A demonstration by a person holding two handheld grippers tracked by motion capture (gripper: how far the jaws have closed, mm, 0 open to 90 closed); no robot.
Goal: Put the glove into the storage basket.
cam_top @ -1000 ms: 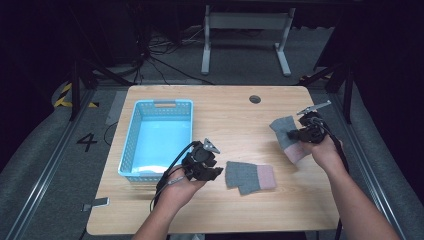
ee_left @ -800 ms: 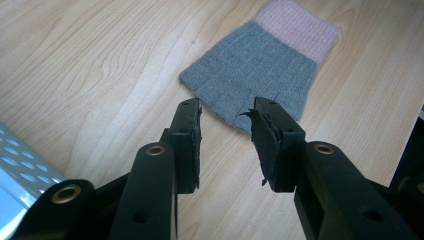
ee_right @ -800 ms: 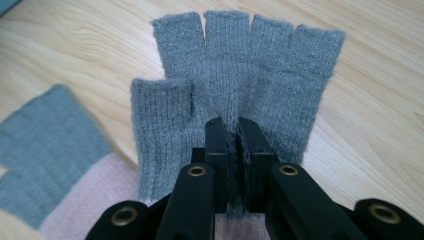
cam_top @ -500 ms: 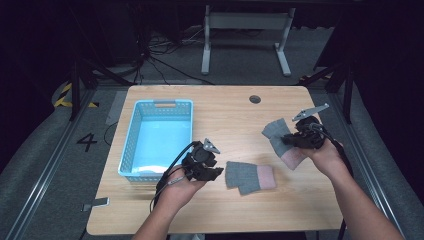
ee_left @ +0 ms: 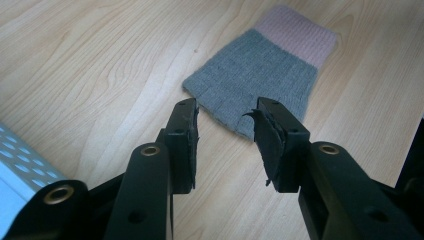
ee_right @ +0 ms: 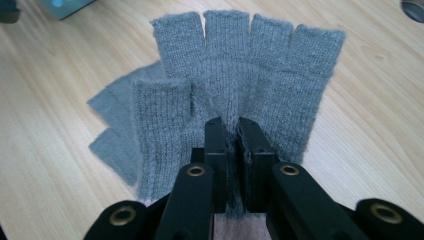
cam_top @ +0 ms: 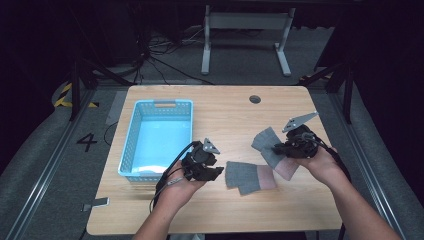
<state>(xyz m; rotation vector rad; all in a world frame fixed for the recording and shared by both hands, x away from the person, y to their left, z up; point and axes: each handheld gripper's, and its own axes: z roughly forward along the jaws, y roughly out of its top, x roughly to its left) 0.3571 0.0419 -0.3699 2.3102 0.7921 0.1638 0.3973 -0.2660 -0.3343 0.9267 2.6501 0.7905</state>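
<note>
Two grey fingerless gloves with pink cuffs are on the wooden table (cam_top: 225, 110). One glove (cam_top: 247, 176) (ee_left: 260, 75) lies flat near the front middle. Just left of it, my left gripper (cam_top: 218, 171) (ee_left: 225, 135) is open, its jaws pointing at the glove's grey edge without touching it. My right gripper (cam_top: 278, 148) (ee_right: 232, 135) is shut on the palm of the second glove (cam_top: 266, 142) (ee_right: 250, 65), whose finger stubs fan out ahead of the jaws. That glove rests low over the table, to the right of the flat one. More grey knit (ee_right: 112, 135) shows under its left side.
A light blue plastic basket (cam_top: 131, 145) stands empty at the left of the table, close to my left hand. A round cable hole (cam_top: 255, 99) sits near the far edge. Bare wood lies along the far side and the front right.
My right gripper has carried its glove a little left and toward the person, closer to the flat glove. The left gripper and the flat glove have stayed put.
</note>
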